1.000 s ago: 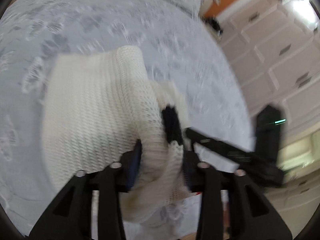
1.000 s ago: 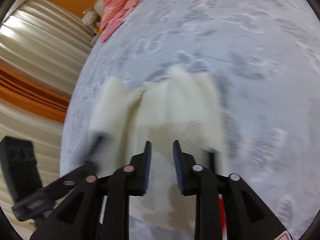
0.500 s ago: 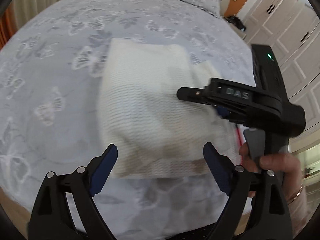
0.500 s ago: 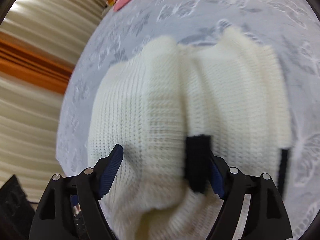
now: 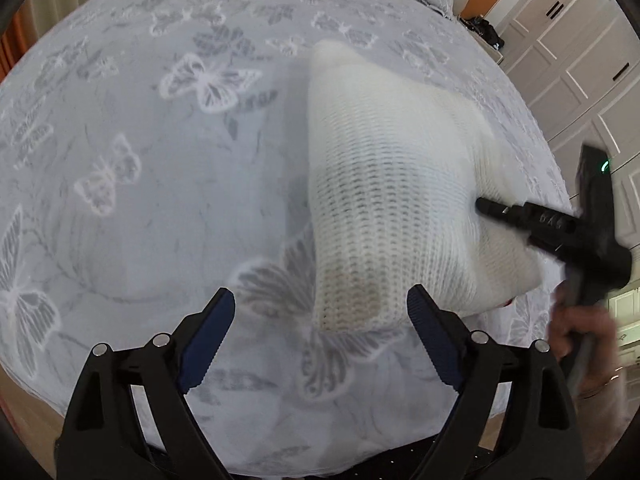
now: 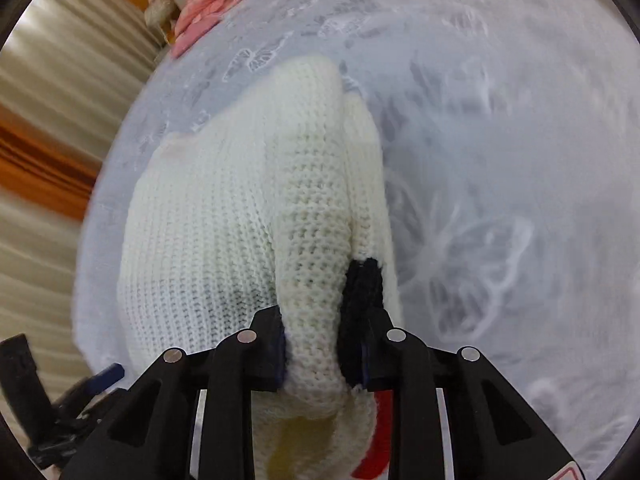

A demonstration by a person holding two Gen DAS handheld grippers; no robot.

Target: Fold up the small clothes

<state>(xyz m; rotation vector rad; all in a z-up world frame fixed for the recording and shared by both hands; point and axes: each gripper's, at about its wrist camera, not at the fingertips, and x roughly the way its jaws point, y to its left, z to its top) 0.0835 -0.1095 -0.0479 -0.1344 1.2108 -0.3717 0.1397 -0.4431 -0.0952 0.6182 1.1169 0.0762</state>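
1. Since a second ago the left tongs [image 5: 320, 332] have let go of the white knit sweater [image 5: 392, 200] and pulled back toward the near edge of the bed [image 5: 160, 180]. They now stand wide with nothing between them, the sweater's near corner just beyond their tips. In the same span the right tongs [image 6: 314, 354] opened over the knit and are now closing on a rolled fold of it.

2. In the right wrist view that thick fold fills the gap between the right tongs and both pads press into it, next to a short black trim [image 6: 362, 284] on the cloth. In the left wrist view the same tongs reach into the sweater's right side, with a hand [image 5: 580, 336] on the handle at the right.

3. The sweater lies bunched on the butterfly-print bed, right of centre in the left wrist view. Its long axis runs from the near edge toward the far side, leaning slightly left, with one corner pointing far.

4. The step in hand looks like carrying one side over to make a fold. Next, I judge, the right tongs must draw the pinched edge across and lay it flat, while the left tongs find a fresh grip on the near corner.

5. A pink garment [image 6: 212, 0] lies far off on the bed, well apart.
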